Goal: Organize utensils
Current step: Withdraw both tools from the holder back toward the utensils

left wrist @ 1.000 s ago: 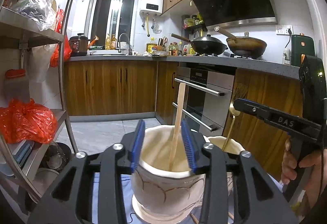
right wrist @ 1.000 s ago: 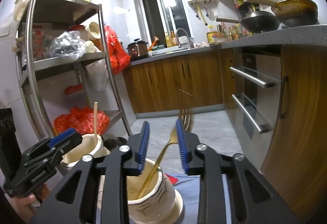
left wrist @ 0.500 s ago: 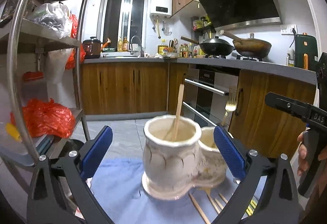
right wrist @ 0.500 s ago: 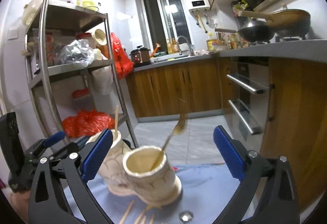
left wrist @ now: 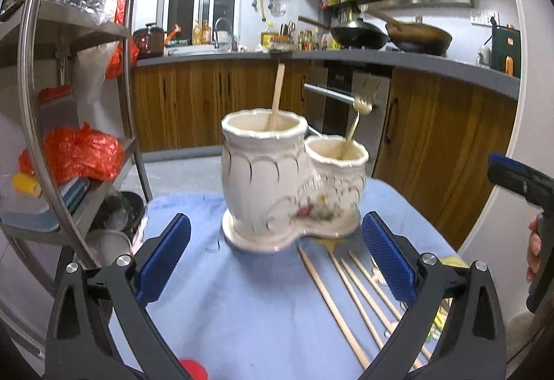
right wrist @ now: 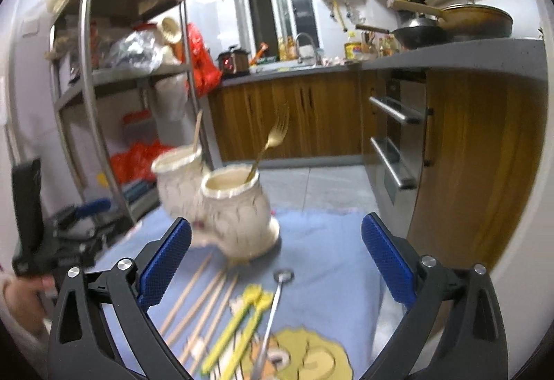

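Both tools are wide open and hold nothing. At the bottom of its view, the left gripper (left wrist: 276, 260) frames loose chopsticks (left wrist: 341, 303) on the blue cloth (left wrist: 225, 310). The right gripper (right wrist: 276, 260) sits over a metal spoon (right wrist: 273, 310) and yellow sticks (right wrist: 239, 324). Farther back, mid-frame, the white double holder (left wrist: 277, 186) stands upright on the cloth. One chopstick (left wrist: 277, 96) stands in its tall cup, a gold fork (left wrist: 358, 116) in its short cup.

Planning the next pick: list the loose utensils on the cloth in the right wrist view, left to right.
Wooden chopsticks → yellow utensils → metal spoon.
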`<state>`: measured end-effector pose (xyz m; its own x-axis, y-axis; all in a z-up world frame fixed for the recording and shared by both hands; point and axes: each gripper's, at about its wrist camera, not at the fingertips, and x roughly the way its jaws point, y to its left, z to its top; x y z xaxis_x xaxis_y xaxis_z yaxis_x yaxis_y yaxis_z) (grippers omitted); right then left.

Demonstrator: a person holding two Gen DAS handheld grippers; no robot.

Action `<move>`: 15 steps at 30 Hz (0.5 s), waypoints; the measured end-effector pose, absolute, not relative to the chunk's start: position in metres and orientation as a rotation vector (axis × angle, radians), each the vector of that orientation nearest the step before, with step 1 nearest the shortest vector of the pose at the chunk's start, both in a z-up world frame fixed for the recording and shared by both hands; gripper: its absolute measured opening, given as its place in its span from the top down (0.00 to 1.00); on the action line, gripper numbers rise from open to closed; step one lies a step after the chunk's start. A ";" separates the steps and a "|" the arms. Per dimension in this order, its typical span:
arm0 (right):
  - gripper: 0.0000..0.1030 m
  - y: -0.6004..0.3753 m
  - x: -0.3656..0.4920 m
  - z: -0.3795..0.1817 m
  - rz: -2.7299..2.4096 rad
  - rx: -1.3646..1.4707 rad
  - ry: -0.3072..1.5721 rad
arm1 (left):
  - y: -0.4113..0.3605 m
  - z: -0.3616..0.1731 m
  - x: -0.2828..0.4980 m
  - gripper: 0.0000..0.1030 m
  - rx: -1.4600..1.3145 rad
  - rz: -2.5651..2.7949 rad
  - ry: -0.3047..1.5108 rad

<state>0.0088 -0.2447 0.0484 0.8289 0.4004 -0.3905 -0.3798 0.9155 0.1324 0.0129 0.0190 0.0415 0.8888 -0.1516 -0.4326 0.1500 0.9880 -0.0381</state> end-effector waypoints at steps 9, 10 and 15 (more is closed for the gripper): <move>0.05 -0.234 -0.055 0.017 0.378 -0.014 0.502 | 0.011 0.024 -0.008 0.05 0.010 -0.161 0.516; 0.05 -0.231 -0.066 0.014 0.361 -0.024 0.490 | 0.010 0.022 -0.010 0.05 0.004 -0.162 0.527; 0.05 -0.215 -0.104 -0.006 0.347 -0.097 0.479 | 0.011 0.012 -0.012 0.05 -0.037 -0.169 0.574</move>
<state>-0.1043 -0.2147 -0.0064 0.8304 0.3040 -0.4670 -0.3488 0.9371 -0.0103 -0.0122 0.0107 0.0121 0.8262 -0.1692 -0.5373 0.1486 0.9855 -0.0818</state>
